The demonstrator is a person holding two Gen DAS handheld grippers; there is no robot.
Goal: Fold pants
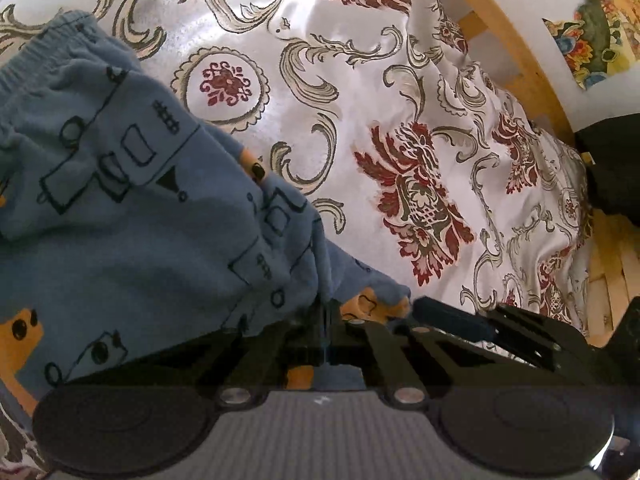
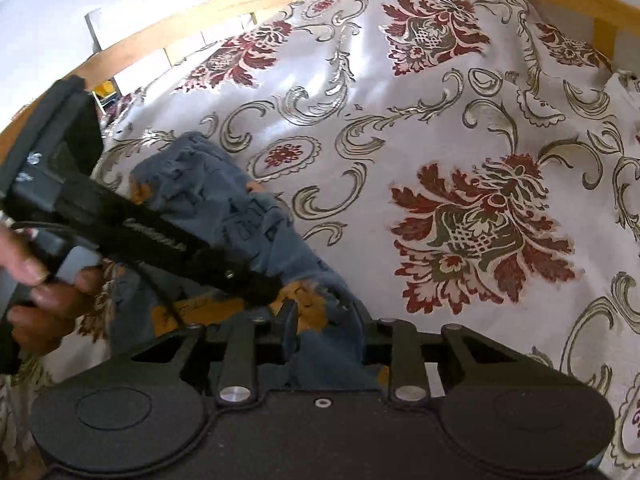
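Note:
The blue pants (image 1: pixel 120 208), printed with black line drawings and orange patches, lie crumpled on a floral bedspread (image 1: pixel 360 80). In the left wrist view my left gripper (image 1: pixel 324 320) is shut on a bunched edge of the pants at the bottom centre. From the right wrist view the pants (image 2: pixel 224 200) run down into my right gripper (image 2: pixel 326 332), whose jaws pinch a thick fold of blue and orange cloth. The left gripper (image 2: pixel 266 286), held by a person's hand (image 2: pixel 44 280), reaches in from the left, its tip right beside the right gripper's.
A wooden bed frame (image 2: pixel 240 0) curves around the far edge of the bedspread (image 2: pixel 440 120), with a white wall beyond. In the left wrist view the frame (image 1: pixel 504 40) runs along the right, next to a dark object (image 1: pixel 612 168). Bare bedspread spreads right of the pants.

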